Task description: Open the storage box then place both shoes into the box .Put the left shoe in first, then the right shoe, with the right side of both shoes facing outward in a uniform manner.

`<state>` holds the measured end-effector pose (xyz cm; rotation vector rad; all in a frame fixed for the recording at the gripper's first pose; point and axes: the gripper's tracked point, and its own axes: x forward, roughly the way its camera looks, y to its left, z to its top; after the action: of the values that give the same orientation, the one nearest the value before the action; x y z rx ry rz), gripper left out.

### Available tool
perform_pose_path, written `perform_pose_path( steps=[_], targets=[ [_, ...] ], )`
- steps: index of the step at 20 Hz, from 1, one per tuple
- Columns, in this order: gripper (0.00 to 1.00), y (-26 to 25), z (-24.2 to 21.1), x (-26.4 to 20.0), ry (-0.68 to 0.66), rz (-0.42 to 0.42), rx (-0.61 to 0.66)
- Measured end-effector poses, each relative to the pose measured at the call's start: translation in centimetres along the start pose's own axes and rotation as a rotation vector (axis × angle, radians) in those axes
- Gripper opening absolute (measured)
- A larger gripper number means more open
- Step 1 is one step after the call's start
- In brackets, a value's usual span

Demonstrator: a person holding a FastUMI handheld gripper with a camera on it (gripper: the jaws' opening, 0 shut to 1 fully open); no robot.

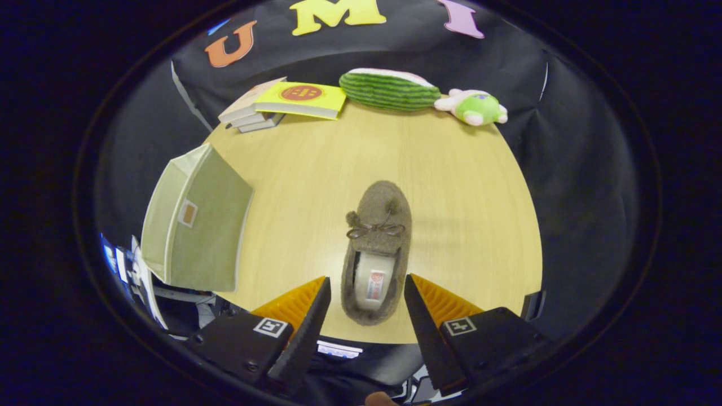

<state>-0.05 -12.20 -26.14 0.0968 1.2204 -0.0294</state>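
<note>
A brown fuzzy slipper-style shoe (377, 237) with a small bow lies on the round wooden table (462, 186), toe pointing away from me. Its heel end sits between the tips of my gripper (366, 290), whose fingers stand apart on either side of the heel without pressing on it. The gripper is open. To the left of the shoe stands the pale green fabric storage box (197, 225), its lid side closed and facing up toward me, with a small label on it.
At the table's far side lie a stack of books (282, 101) with a yellow one on top, a watermelon-slice plush (389, 89) and a green and pink plush toy (476, 107). The table's near edge runs just beneath my fingers.
</note>
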Motion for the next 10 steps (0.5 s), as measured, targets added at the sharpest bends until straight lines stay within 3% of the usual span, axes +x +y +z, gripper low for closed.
perform_pose_path(
  steps=[7, 10],
  targets=[
    [0.85, -1.4, -1.1, 4.4, 0.116, 0.005, -0.021],
    [0.71, -2.0, -0.8, 5.7, 0.151, 0.031, 0.017]
  ],
)
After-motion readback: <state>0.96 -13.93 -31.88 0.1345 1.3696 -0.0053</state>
